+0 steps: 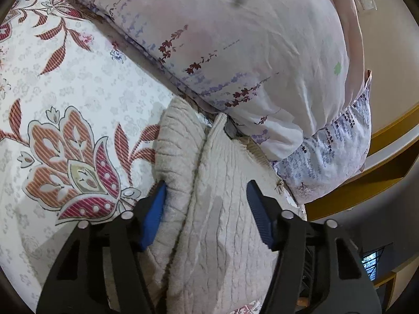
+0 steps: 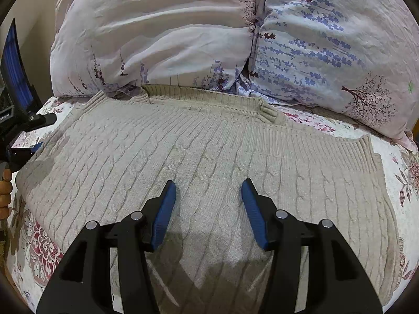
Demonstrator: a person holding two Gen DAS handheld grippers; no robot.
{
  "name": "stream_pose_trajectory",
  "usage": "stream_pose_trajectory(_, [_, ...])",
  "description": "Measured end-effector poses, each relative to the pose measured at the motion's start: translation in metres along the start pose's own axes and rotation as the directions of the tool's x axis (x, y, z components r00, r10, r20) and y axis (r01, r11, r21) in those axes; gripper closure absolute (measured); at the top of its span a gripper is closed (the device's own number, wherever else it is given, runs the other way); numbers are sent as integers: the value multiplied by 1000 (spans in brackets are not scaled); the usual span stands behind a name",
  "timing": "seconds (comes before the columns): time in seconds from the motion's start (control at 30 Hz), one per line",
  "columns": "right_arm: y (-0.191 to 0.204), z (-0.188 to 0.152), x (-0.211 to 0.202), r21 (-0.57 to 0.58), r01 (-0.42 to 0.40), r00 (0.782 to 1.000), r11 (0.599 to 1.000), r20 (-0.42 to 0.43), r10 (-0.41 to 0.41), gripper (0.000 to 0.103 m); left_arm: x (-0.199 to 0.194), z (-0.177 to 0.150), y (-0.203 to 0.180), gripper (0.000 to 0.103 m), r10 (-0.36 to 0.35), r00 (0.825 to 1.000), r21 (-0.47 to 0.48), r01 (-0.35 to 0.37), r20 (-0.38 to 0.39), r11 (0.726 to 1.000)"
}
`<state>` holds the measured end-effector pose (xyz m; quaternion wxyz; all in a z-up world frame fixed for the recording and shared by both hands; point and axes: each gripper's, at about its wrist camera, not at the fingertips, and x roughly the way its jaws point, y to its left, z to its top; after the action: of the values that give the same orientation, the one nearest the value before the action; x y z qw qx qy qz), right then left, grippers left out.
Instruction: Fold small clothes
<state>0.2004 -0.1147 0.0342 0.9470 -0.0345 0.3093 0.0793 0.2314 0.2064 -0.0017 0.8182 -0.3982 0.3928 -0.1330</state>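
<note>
A beige cable-knit sweater [image 2: 209, 144] lies spread flat on a floral bedsheet [image 1: 65, 91], its ribbed edge against the pillows. In the left wrist view, the sweater [image 1: 222, 222] has one side folded over into a long ridge. My left gripper [image 1: 207, 191] straddles that ridge. Its jaws stand apart, the left pad [image 1: 155, 204] against the folded edge and the other pad over flat knit. My right gripper [image 2: 208, 191] hovers open over the middle of the sweater with nothing pinched. At the right wrist view's left border, a blue pad [image 2: 15, 78] of the left gripper shows above the sweater's end.
Two large floral pillows [image 2: 157, 39] [image 2: 327, 52] crowd the far side of the sweater. A wooden bed frame [image 1: 379, 157] runs along the right of the left wrist view. A hand [image 2: 5, 191] shows at the left rim. Bare sheet lies left of the sweater.
</note>
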Motion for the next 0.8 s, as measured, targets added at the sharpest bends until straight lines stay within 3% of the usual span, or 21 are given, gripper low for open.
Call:
stream_pose_trajectory(0.07, [0, 0, 0, 0, 0, 1000, 1000, -1, 0, 48, 2, -2, -2, 53, 22, 1000, 16, -22, -8, 1000])
stream_pose_trajectory(0.17, [0, 0, 0, 0, 1, 1000, 1000, -3, -1, 48, 7, -6, -9, 76, 68, 997, 68, -65, -30, 996])
stream_pose_trajectory(0.23, [0, 0, 0, 0, 1, 1000, 1000, -4, -1, 48, 8, -7, -13, 82, 82, 996, 88, -79, -32, 993])
stream_pose_trajectory(0.43, [1, 1, 0, 1, 3, 1000, 1000, -6, -3, 48, -4, -2, -45, 86, -56, 998, 136, 56, -7, 989])
stream_pose_trajectory(0.67, [3, 1, 0, -11, 10, 1000, 1000, -6, -10, 48, -5, -4, -105, 88, -218, 976, 206, 212, 6, 955])
stream_pose_trajectory(0.8, [-17, 5, -14, 53, -72, 997, 996, 6, 72, 48, 9, -12, -140, 89, -283, 959, 225, 282, -28, 933])
